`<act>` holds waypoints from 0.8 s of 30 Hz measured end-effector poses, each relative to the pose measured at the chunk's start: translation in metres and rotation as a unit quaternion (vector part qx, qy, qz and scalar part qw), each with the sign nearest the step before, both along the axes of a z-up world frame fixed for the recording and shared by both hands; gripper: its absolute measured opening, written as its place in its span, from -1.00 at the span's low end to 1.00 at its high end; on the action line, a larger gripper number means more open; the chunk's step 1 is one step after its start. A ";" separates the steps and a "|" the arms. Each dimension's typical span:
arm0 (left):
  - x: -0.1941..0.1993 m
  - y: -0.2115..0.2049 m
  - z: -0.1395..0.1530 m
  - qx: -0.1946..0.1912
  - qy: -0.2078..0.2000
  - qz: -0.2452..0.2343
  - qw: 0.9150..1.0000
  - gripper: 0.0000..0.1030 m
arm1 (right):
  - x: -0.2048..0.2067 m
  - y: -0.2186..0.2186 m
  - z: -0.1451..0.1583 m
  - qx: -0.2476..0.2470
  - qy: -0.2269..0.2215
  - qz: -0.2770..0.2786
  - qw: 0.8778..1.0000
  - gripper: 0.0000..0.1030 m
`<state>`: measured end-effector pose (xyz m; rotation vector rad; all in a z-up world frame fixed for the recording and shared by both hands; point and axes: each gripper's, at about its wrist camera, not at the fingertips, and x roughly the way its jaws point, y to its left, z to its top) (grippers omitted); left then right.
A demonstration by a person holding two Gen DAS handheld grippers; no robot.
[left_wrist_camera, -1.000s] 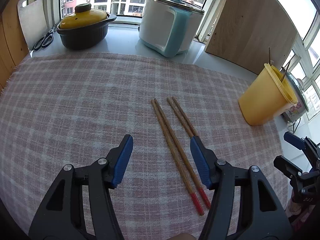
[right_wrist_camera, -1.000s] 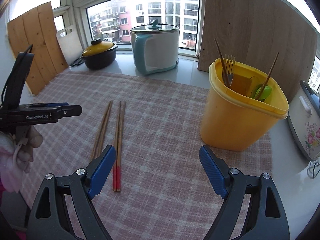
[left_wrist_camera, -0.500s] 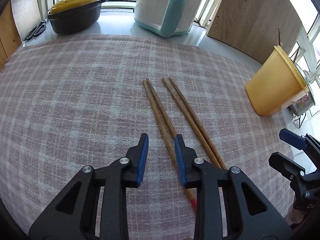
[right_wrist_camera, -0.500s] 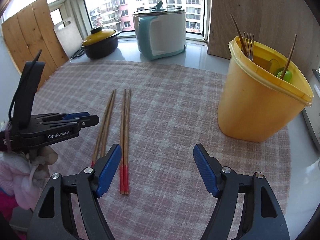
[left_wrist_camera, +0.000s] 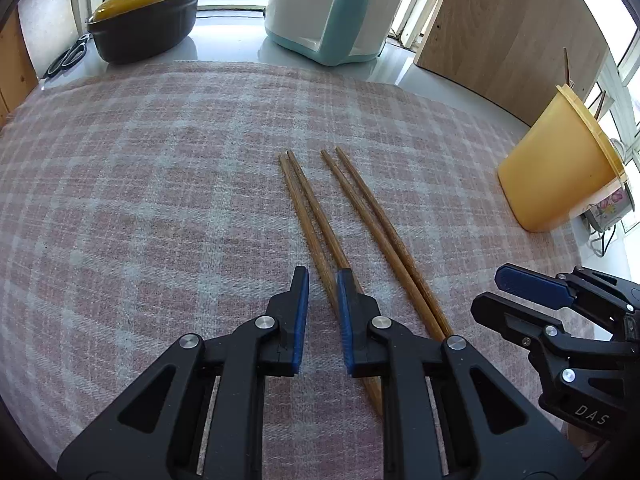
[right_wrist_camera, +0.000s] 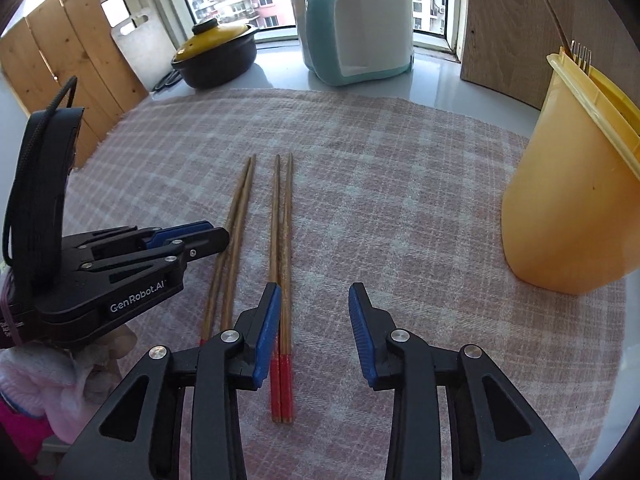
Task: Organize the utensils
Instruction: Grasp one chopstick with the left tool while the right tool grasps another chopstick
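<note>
Left tongs (left_wrist_camera: 322, 276) and right tongs (right_wrist_camera: 314, 292) have just been closing over the counter's checked cloth (left_wrist_camera: 140, 200), with the yellow holder (right_wrist_camera: 568, 200) at two o'clock. Right stands open, the right chopstick pair (right_wrist_camera: 282, 208) just inside its left pad. Left is narrowed at the left chopstick pair (left_wrist_camera: 304, 200); pinch unclear. Best to centre each pair before squeezing, then lift level
</note>
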<state>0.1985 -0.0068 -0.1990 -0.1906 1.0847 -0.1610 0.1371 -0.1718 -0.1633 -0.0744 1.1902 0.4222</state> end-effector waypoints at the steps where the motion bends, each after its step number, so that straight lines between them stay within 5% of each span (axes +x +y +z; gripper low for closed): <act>1: 0.001 -0.001 0.000 0.000 -0.001 0.000 1.000 -0.74 | 0.003 0.002 -0.002 0.001 0.004 0.002 1.000 -0.39; 24: 0.005 -0.005 -0.004 0.025 -0.010 -0.018 1.000 -0.81 | 0.038 0.035 -0.027 -0.030 0.040 0.047 0.998 -0.65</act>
